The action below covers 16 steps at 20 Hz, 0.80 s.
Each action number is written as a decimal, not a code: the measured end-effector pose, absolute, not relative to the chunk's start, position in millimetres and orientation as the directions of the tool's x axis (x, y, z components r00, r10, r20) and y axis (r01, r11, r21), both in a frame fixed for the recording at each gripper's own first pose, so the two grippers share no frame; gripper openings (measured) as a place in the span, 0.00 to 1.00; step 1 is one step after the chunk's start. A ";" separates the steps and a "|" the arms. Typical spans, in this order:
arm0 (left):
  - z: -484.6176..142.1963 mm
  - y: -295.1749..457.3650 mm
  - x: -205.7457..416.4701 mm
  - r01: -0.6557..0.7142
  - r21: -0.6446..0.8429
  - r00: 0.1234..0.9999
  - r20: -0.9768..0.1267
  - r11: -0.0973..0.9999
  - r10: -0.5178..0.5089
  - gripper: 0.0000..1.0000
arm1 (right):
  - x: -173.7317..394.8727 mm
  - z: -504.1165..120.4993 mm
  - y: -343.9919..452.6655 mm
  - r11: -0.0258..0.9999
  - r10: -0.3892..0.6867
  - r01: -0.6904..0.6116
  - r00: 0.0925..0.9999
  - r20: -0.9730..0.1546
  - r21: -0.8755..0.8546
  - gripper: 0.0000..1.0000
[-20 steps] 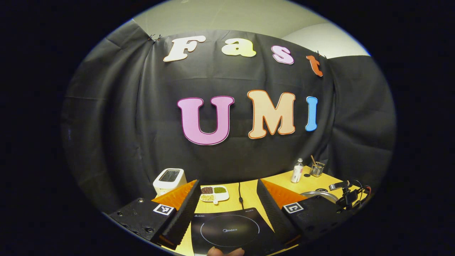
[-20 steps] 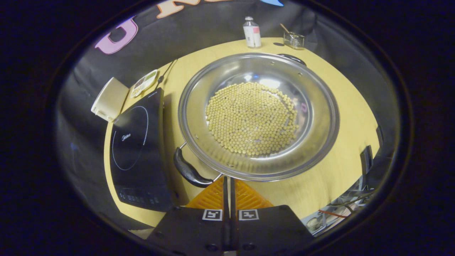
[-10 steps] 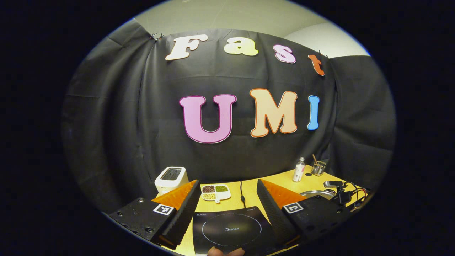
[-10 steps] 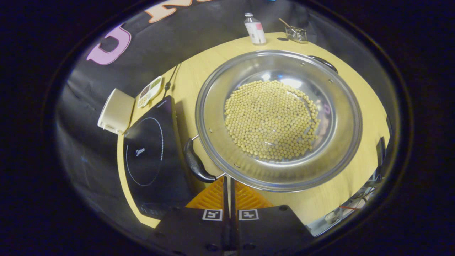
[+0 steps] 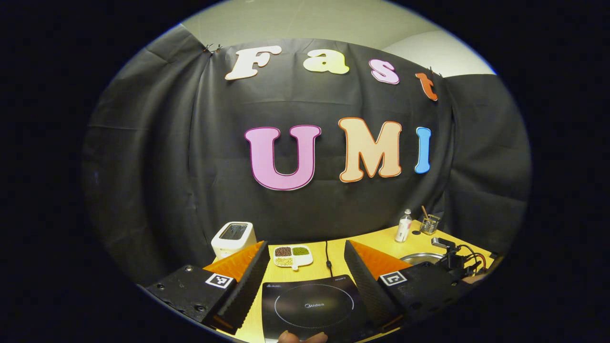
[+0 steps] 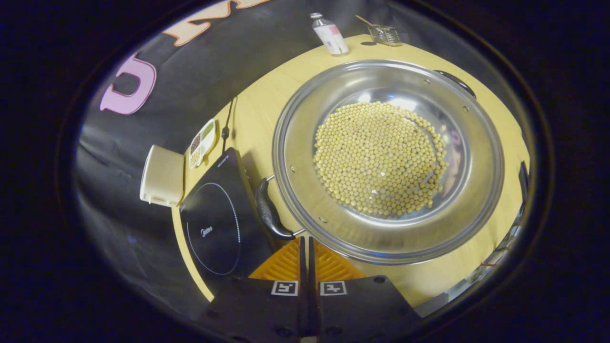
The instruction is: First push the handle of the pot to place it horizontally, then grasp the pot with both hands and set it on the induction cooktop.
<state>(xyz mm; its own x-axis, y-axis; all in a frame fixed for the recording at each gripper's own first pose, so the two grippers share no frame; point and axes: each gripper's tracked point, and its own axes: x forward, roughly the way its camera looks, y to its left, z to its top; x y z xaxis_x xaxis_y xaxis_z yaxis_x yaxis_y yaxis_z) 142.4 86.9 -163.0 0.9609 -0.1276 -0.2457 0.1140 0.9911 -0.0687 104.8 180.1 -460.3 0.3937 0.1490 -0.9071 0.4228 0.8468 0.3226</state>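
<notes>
Pot (image 6: 388, 159) sits on the yellow table (image 6: 257, 105), seen from above in the right gripper view: wide steel pan w/ a layer of pale yellow beans (image 6: 380, 158) covering the bottom. It has 2 black handles: near handle (image 6: 270, 212) on the rim side facing the cooktop, far handle (image 6: 455, 81) on the opposite rim. Cooktop (image 6: 217, 219) is a flat black slab w/ a white ring, lying just beside the pot, near handle almost over its edge. Pot is on the table, not on the cooktop.

Right gripper (image 6: 307, 250) has its fingers closed together, only a thin slit between them, nothing held. Tips sit right at the pot's rim, next to the lower end of the near handle; can't tell if they touch it.

Left gripper (image 5: 305, 267) is held wide, fingers well apart, nothing between them. In the left gripper view it hangs above the cooktop (image 5: 314, 305), which shows between the 2 fingers. A fingertip (image 5: 288, 337) of the person shows at the bottom edge.

Behind the cooktop: a white toaster (image 5: 232, 237) and a small divided dish (image 5: 291, 255) w/ dark, green and pale grains; a black cord (image 5: 328, 255) runs back from the cooktop. At the table's far side stand a small bottle (image 5: 404, 226) and a glass holder (image 5: 430, 223) w/ a stick in it. Same bottle (image 6: 328, 34) and holder (image 6: 383, 33) show beyond the pot in the right gripper view, toaster (image 6: 163, 175) and dish (image 6: 202, 143) to the side of the cooktop. Pot's rim (image 5: 421, 257) also shows low in the left gripper view, w/ the other gripper's rig and cables (image 5: 452, 255) above it.
</notes>
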 end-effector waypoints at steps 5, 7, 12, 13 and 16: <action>-162.2 88.1 139.8 0.108 -0.068 0.961 -0.247 0.992 -0.122 0.96 | 95.6 -453.4 181.8 0.857 0.165 0.392 0.406 -0.899 0.334 0.02; -161.3 86.2 139.4 0.108 -0.071 0.962 -0.246 0.992 -0.123 0.96 | 92.7 -446.8 177.5 0.865 0.169 0.370 0.422 -0.891 0.339 0.03; -163.2 70.8 137.4 0.114 -0.090 0.957 -0.258 0.989 -0.134 0.97 | 93.8 -421.9 148.5 0.866 0.174 0.337 0.487 -0.856 0.368 0.02; -163.0 66.3 137.4 0.117 -0.096 0.955 -0.261 0.989 -0.138 0.96 | 95.0 -417.9 139.3 0.867 0.170 0.334 0.498 -0.850 0.369 0.03; -170.3 49.8 136.5 0.120 -0.098 0.945 -0.294 0.988 -0.144 0.96 | 99.5 -409.1 103.6 0.876 0.156 0.320 0.521 -0.839 0.361 0.00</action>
